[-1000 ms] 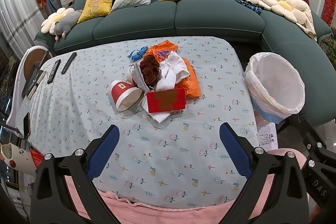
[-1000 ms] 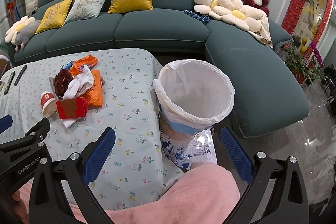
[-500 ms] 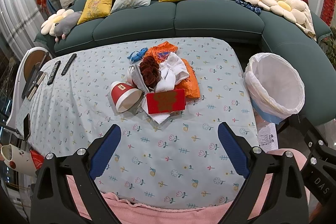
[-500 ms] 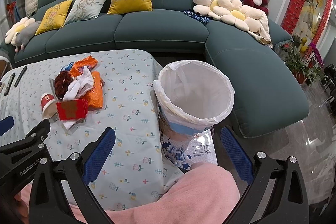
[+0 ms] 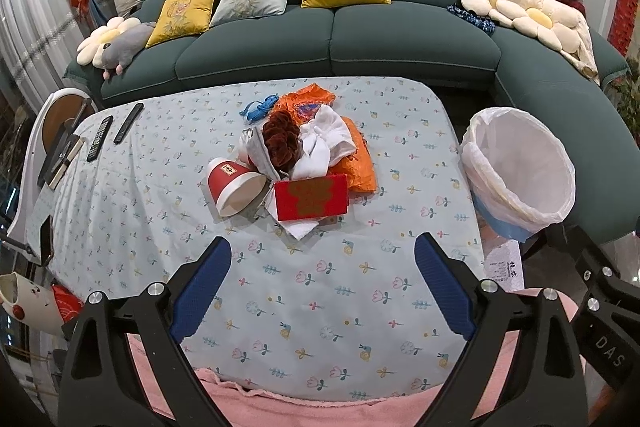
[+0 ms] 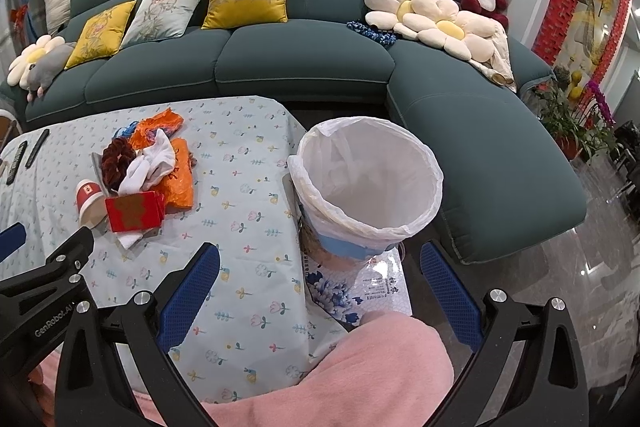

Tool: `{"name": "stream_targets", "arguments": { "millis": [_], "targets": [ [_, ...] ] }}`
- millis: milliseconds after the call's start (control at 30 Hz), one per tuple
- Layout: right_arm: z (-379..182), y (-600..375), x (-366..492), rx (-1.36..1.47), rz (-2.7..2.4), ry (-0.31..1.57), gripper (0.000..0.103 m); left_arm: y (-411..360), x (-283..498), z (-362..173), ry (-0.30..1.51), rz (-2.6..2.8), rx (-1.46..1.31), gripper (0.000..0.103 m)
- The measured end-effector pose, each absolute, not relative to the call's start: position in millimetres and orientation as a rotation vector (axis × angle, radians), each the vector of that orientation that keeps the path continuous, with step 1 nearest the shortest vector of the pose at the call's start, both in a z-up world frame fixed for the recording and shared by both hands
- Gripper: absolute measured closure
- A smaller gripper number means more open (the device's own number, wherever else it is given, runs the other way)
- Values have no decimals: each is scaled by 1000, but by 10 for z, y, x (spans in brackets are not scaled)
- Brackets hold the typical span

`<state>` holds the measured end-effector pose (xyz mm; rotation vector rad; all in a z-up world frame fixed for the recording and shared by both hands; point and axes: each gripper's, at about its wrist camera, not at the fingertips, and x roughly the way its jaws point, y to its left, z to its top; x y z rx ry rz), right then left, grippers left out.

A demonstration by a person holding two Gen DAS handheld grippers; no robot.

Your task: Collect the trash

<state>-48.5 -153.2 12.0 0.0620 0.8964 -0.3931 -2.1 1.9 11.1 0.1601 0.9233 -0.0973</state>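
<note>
A heap of trash lies mid-table: a tipped red paper cup (image 5: 234,185), a red envelope (image 5: 311,197), white crumpled tissue (image 5: 323,143), orange wrappers (image 5: 358,163), a dark red frilly piece (image 5: 281,137) and a blue scrap (image 5: 258,108). The same heap shows in the right wrist view, with the red envelope (image 6: 134,213) nearest. A bin with a white liner (image 6: 366,183) stands off the table's right edge, also seen as the bin (image 5: 520,173). My left gripper (image 5: 322,289) is open, short of the heap. My right gripper (image 6: 318,291) is open, in front of the bin.
The floral tablecloth (image 5: 320,299) covers the table. Two remotes (image 5: 110,133) lie at its far left. A teal sofa (image 5: 336,39) with cushions and plush toys wraps behind and to the right. A pink-clad knee (image 6: 360,367) sits below the right gripper.
The left gripper has edged slightly back or up, so the heap looks a touch farther. The right view is nearly unchanged. Both stay open.
</note>
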Motion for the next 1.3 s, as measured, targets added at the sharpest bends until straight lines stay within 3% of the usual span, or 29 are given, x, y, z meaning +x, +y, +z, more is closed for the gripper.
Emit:
{"name": "stream_targets", "arguments": {
  "millis": [800, 1300],
  "targets": [
    [144, -1452, -328, 92, -378, 866, 7, 326, 162, -1, 936, -105, 88, 13],
    [-198, -1008, 306, 149, -244, 941, 7, 1380, 785, -837, 1030, 13, 11, 13]
  ]
}}
